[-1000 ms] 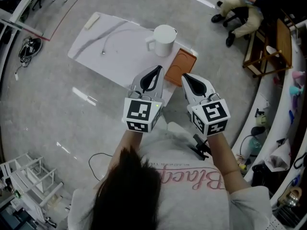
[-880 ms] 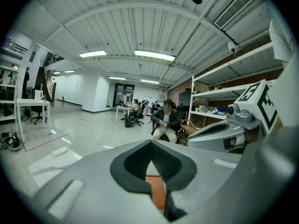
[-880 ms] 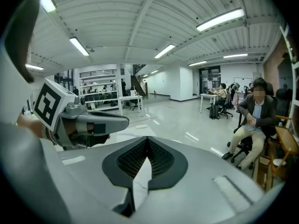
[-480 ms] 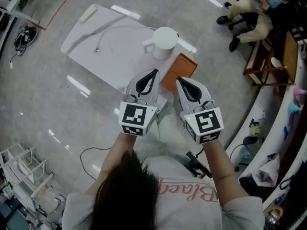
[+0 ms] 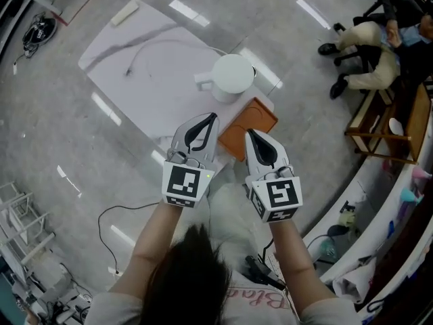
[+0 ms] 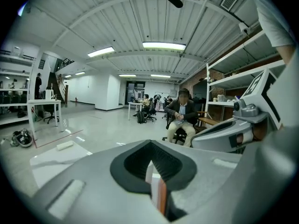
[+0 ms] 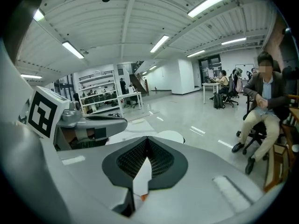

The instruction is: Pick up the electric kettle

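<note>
The white electric kettle stands upright near the front right corner of the white table, its handle pointing left. Both grippers are held side by side in the air short of the table's near edge. My left gripper is shut with nothing in it, its tip pointing toward the kettle. My right gripper is also shut and empty, and hovers over the orange tray. In the right gripper view the kettle's lid shows just beyond the shut jaws. The kettle is hidden in the left gripper view.
A thin cable lies across the table and a white bar-shaped object rests at its far corner. A seated person and wooden furniture are to the right. A wire rack stands on the floor at left.
The head view has shifted, so the table and kettle now sit lower and closer to the picture's middle. Both grippers stay shut and side by side, still short of the kettle.
</note>
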`<state>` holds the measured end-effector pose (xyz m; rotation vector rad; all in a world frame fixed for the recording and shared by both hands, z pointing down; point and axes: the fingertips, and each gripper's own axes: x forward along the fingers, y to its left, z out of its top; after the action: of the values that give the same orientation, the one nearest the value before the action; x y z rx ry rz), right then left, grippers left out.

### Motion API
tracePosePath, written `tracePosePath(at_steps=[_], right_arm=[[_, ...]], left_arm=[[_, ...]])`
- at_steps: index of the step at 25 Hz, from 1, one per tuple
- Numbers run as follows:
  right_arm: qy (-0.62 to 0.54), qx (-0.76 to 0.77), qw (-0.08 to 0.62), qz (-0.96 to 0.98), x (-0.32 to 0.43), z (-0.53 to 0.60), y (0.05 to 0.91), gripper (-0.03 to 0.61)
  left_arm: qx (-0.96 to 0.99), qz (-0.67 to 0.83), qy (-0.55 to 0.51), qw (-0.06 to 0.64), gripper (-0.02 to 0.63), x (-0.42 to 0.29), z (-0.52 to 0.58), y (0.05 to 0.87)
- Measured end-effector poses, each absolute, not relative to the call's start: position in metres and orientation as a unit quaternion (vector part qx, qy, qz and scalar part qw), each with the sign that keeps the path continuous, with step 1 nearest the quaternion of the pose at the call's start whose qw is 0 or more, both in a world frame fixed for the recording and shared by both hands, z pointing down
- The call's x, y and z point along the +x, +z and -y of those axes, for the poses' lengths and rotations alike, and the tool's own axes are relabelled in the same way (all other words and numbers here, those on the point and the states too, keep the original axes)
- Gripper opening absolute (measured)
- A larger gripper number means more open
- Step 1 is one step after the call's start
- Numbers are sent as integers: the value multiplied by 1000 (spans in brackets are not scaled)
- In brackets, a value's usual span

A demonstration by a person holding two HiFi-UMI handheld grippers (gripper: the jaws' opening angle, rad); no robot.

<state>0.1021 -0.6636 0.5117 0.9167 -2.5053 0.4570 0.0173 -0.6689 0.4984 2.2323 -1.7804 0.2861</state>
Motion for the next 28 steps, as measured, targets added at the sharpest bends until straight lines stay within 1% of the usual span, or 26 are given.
tracePosePath(at_steps=[6,8,9,13,15,17,19,28], right_arm=[[175,323,228,902,99,677,572,20],[177,315,234,902,94,676,592,20],[179,311,236,903,92,675,601,20],[185,302,239,904,86,676,629,20],[188,302,240,903,85,678,641,20],[191,302,241,902,84,681,652,20],[192,301,240,902,83,684,661,20],[205,305,252,895,93,699,696,20]], left_arm=[[767,625,99,102,0,0,688,542],[761,631,109,101,3,-6,690,564],[756,637,115,100,31,-10,692,575],[723,675,121,85,69,-26,702,604],[706,695,117,72,71,-33,708,613],[691,710,118,66,98,-38,712,627],[682,716,128,69,130,-42,716,644],[640,749,140,97,132,-69,740,695]])
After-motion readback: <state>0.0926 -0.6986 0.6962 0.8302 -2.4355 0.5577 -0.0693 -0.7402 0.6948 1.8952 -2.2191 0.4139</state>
